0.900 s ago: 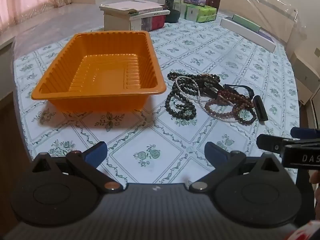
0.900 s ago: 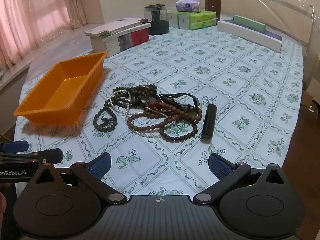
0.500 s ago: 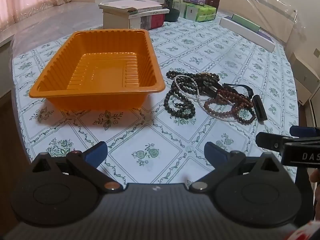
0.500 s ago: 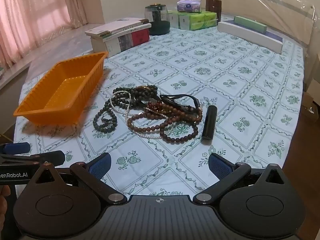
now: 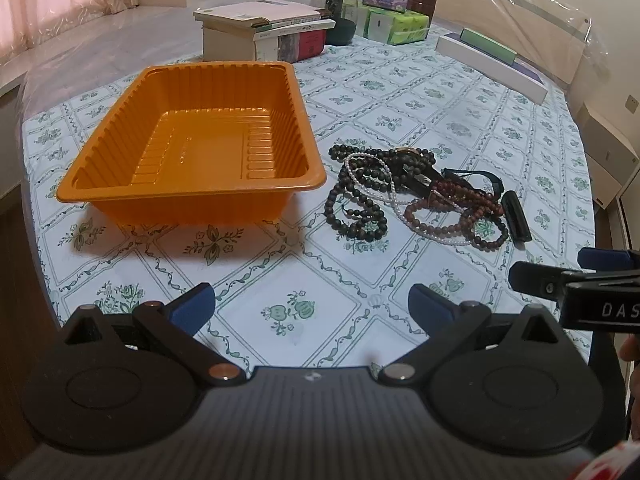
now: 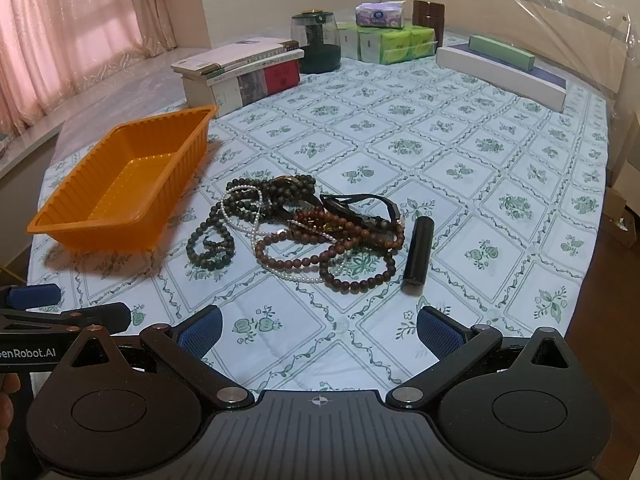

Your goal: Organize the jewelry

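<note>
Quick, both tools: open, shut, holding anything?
Left tool: open, holding nothing.
Right tool: open, holding nothing.

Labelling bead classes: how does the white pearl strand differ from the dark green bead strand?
The white pearl strand has tiny pale beads; the dark green bead strand has much larger, near-black beads. The pearl strand runs thin through the middle of the pile; the green strand coils at its edge nearest the orange plastic tray. Both lie tangled on the tablecloth, outside the tray.

Far end of the floral-patterned tablecloth [image 6: 460, 152]

A stack of books [image 6: 244, 70] is sitting beside a dark glass jar [image 6: 316, 42], green tissue packs [image 6: 390, 42] are lining up behind, and a long white box [image 6: 500, 74] is lying at the right.
</note>
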### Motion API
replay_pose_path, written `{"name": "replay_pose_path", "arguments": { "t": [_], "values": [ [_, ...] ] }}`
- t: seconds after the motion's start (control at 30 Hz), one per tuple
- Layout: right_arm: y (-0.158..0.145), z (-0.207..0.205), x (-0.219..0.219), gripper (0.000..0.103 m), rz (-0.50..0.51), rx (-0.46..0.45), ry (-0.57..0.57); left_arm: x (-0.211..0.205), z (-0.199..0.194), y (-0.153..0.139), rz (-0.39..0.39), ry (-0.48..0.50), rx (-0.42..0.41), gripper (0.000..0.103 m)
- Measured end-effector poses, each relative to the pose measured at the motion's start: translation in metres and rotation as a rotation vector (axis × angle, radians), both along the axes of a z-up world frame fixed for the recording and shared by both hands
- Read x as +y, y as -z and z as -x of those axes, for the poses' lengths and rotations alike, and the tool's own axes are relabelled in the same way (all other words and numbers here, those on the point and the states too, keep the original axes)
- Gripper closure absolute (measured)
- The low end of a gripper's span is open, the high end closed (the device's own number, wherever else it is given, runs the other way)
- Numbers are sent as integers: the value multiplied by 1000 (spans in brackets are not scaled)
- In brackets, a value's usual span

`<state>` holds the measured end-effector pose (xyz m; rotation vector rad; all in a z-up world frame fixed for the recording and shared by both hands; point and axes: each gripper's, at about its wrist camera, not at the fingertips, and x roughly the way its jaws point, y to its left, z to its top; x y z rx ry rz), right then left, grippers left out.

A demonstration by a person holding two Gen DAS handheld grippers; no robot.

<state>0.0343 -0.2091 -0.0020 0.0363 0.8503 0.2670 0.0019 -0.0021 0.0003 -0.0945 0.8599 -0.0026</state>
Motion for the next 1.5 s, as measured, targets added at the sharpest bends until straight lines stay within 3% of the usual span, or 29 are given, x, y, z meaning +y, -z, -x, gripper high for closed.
{"name": "replay_pose_path", "arguments": {
  "t": [1.5],
  "values": [
    [3, 2, 1, 0, 10, -1, -6, 2, 1, 2, 15, -1, 6, 1]
  ]
}}
